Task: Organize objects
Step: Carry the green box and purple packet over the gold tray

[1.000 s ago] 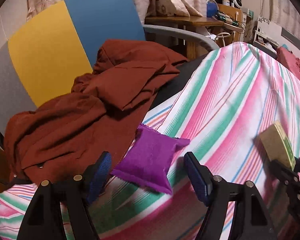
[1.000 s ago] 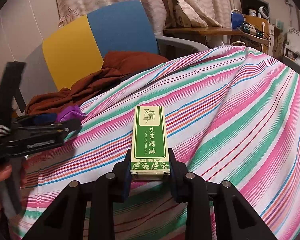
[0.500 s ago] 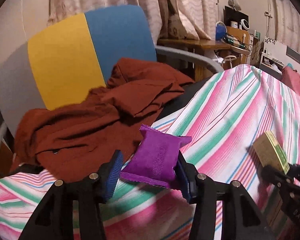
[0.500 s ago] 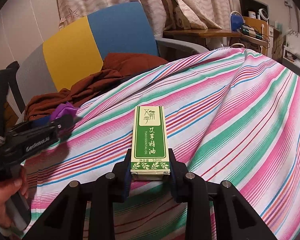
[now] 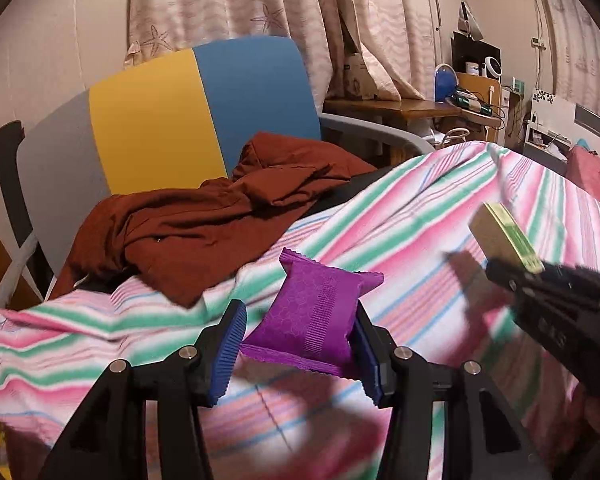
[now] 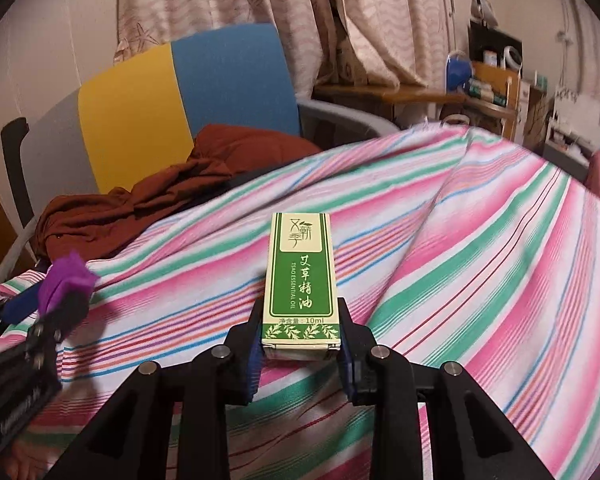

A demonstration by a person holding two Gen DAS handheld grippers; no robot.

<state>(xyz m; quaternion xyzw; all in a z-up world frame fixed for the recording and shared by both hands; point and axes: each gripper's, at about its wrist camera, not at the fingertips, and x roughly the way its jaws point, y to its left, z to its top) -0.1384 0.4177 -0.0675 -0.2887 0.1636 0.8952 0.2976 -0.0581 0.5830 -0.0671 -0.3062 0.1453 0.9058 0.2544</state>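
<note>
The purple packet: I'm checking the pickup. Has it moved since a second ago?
Yes. The purple packet, then lying beside the rust-brown cloth, now sits off the striped sheet between the left gripper fingers.

Left gripper (image 5: 296, 354): angled downward, both blue ribbed pads (image 5: 228, 354) pressed against the sides of a purple sachet (image 5: 314, 316), jaws roughly half spread, black finger arms splayed out toward the lower corners of the left wrist view. From the right wrist view, seen at lower left (image 6: 62, 292), blurred, the sachet sticking out past its tips. Right gripper (image 6: 300, 350): also tilted downward, jaws drawn narrow and clamped on the near end of a green and cream carton (image 6: 300, 276), which projects straight forward between the fingers. From the left wrist view, visible at right (image 5: 516, 272) as a dark blurred shape, carton at its tip.
</note>
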